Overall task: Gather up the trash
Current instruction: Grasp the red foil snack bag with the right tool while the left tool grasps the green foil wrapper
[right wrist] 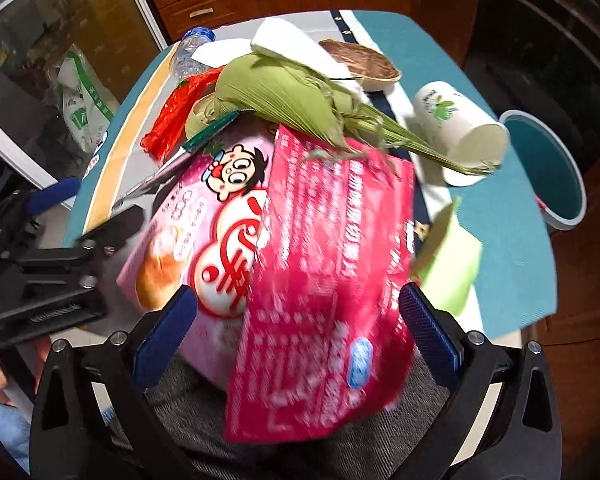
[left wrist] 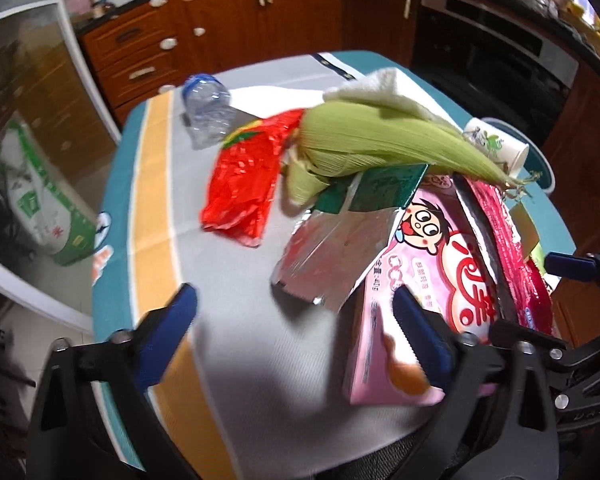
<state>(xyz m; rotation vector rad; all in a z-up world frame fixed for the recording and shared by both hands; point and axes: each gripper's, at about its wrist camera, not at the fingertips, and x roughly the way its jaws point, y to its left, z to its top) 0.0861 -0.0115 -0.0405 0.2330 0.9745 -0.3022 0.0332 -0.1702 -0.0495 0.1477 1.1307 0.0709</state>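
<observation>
Trash is piled on a round table [left wrist: 236, 360]. A pink cartoon carton [left wrist: 432, 248] [right wrist: 204, 216] lies under a magenta wrapper [right wrist: 324, 280] [left wrist: 504, 240] and a green corn husk [left wrist: 380, 140] [right wrist: 284, 88]. Beside them are a red plastic bag [left wrist: 240, 184] [right wrist: 176, 112], a silver foil bag [left wrist: 320, 256], a crushed clear bottle [left wrist: 208, 108] [right wrist: 188, 52] and a tipped paper cup [left wrist: 496, 144] [right wrist: 460, 128]. My left gripper [left wrist: 296, 320] hangs open over the cloth, its right finger against the carton's corner. My right gripper [right wrist: 300, 320] is open, with the magenta wrapper between its fingers.
A teal bin [right wrist: 552, 168] stands past the table's right edge. A white tissue [right wrist: 292, 48], a brown-filled bowl [right wrist: 364, 64] and a pale green paper [right wrist: 448, 264] also lie on the table. Wooden cabinets [left wrist: 228, 20] line the back; a green-and-white sack [left wrist: 40, 208] sits on the floor at left.
</observation>
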